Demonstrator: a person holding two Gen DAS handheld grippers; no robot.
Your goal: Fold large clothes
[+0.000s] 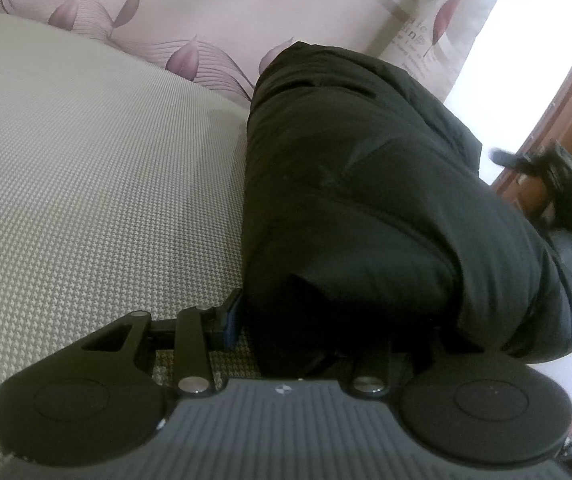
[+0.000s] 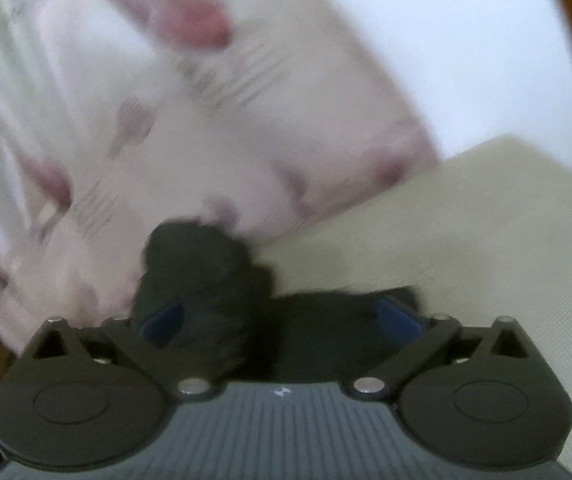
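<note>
A large black garment (image 1: 366, 200) lies bunched on a beige woven mattress (image 1: 85, 200). My left gripper (image 1: 306, 320) is shut on the garment's near edge; the cloth covers the right finger, and only the left finger (image 1: 231, 316) with its blue pad shows. The right gripper (image 1: 558, 176) appears at the far right of the left wrist view, beside the garment. In the blurred right wrist view my right gripper (image 2: 281, 316) is open, its blue pads (image 2: 398, 316) wide apart, with the black garment (image 2: 205, 280) lying between and ahead of the fingers.
A pink sheet with purple leaf print (image 1: 205, 8) lies beyond the mattress; it also shows in the right wrist view (image 2: 165, 120). A brown wooden frame (image 1: 558, 100) and a bright white wall (image 1: 534, 20) stand at the right.
</note>
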